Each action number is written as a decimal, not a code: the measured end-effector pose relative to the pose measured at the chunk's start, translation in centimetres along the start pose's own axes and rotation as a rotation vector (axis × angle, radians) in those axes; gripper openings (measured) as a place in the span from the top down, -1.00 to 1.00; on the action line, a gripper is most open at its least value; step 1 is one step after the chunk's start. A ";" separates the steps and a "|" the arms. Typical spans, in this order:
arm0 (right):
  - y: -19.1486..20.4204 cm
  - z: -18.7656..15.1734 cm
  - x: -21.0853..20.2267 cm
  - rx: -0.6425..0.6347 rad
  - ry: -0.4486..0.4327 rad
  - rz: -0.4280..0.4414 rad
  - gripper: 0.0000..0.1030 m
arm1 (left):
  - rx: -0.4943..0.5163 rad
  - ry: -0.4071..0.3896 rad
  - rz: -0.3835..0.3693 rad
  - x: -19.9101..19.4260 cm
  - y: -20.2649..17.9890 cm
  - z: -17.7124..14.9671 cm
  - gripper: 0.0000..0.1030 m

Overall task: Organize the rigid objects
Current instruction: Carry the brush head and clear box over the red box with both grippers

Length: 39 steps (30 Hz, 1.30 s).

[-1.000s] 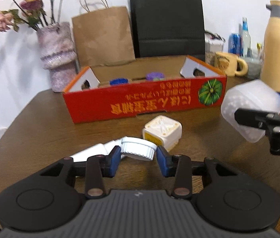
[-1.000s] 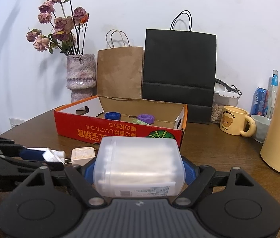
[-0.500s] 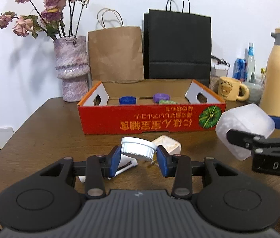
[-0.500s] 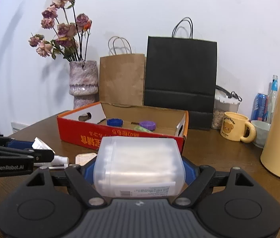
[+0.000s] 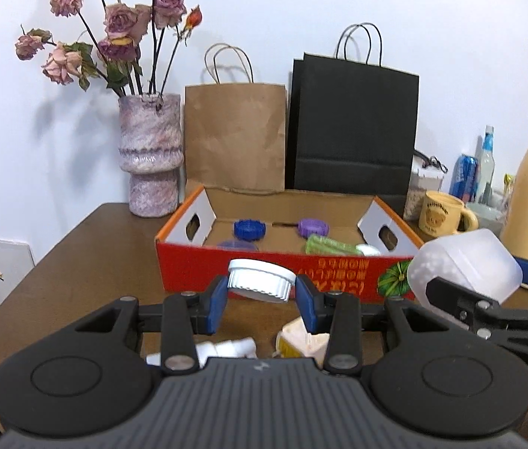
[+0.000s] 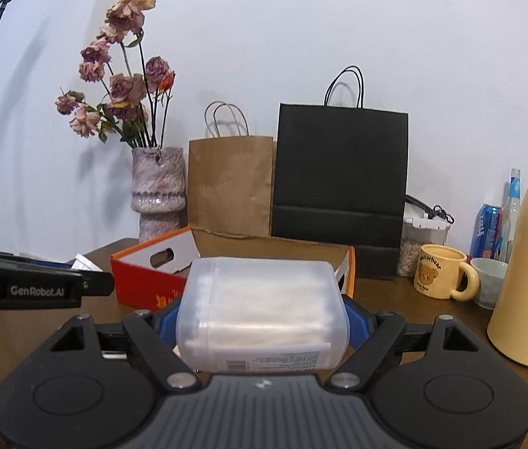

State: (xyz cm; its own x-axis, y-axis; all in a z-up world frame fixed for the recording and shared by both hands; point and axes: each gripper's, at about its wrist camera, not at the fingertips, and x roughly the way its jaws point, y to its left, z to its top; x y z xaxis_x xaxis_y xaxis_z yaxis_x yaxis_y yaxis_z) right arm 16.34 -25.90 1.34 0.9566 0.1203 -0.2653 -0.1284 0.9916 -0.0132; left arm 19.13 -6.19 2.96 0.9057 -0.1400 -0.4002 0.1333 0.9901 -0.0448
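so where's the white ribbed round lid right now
In the left wrist view, the white ribbed round lid sits clamped in the left gripper, in front of the red cardboard box.

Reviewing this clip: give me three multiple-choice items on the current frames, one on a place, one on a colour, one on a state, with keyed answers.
1. Where is the blue cap?
A. inside the red box
B. on the vase
C. in the mug

2. What colour is the taller paper bag?
A. brown
B. black
C. red

3. What is the left gripper doing?
A. standing open with nothing in it
B. closed on the white lid
C. gripping the yellow flask

Answers:
1 A, the cap lies on the box floor beside a purple cap.
2 B, the black bag stands higher than the brown bag beside it.
3 B, both blue pads press the lid's ribbed rim.
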 end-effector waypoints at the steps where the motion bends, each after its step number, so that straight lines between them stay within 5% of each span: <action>1: 0.1 0.2 0.1 0.001 -0.004 -0.002 -0.58 | -0.001 -0.005 0.002 0.0 0.0 0.2 0.21; 39: -0.6 4.0 9.9 0.027 -0.046 -0.046 -0.58 | -0.091 -0.069 0.054 9.1 0.2 6.7 0.21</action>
State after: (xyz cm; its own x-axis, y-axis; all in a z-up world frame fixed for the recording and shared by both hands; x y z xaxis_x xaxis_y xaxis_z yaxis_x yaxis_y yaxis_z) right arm 26.92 -25.09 2.54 0.9724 0.0761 -0.2206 -0.0775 0.9970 0.0023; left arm 30.13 -7.36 5.43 0.9364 -0.0843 -0.3408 0.0496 0.9928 -0.1095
